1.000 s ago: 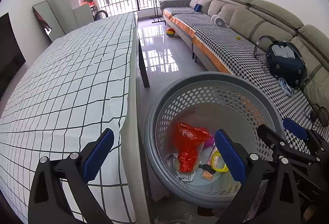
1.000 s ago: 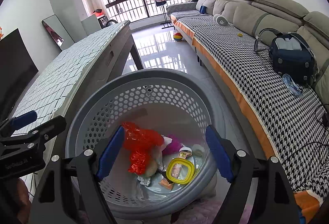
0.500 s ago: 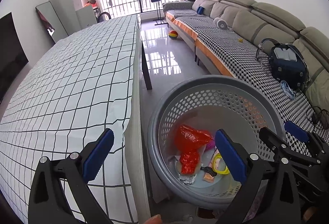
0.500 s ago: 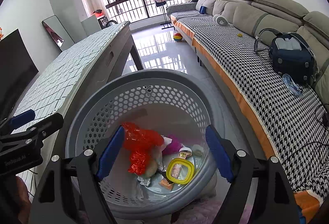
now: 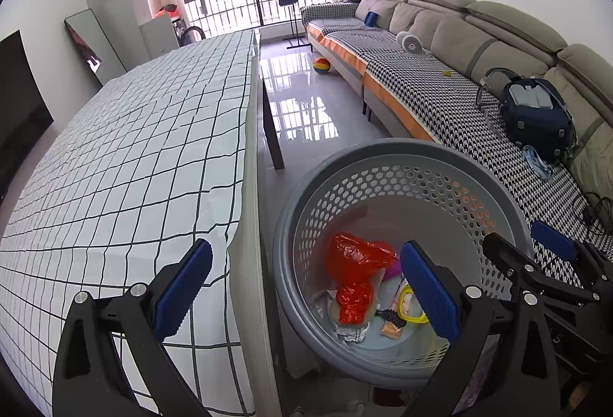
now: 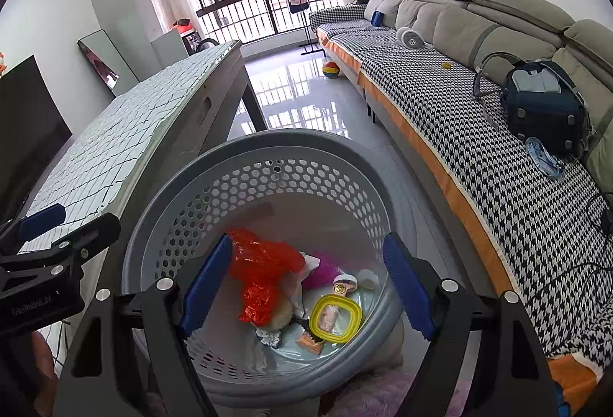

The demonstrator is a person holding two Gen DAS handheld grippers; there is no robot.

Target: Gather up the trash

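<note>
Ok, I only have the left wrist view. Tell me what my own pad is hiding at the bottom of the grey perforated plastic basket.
Observer: A yellow-rimmed clear square lid lies flat on the bottom of the grey perforated plastic basket, with a small wrapper on it.
Operator: Check the right tongs for me.
Observer: They are open above the basket, with nothing between the pads.
Operator: Now look beyond the crumpled red plastic bag.
Observer: To its right, a small gold-topped round piece sits beside a white round one.
</note>
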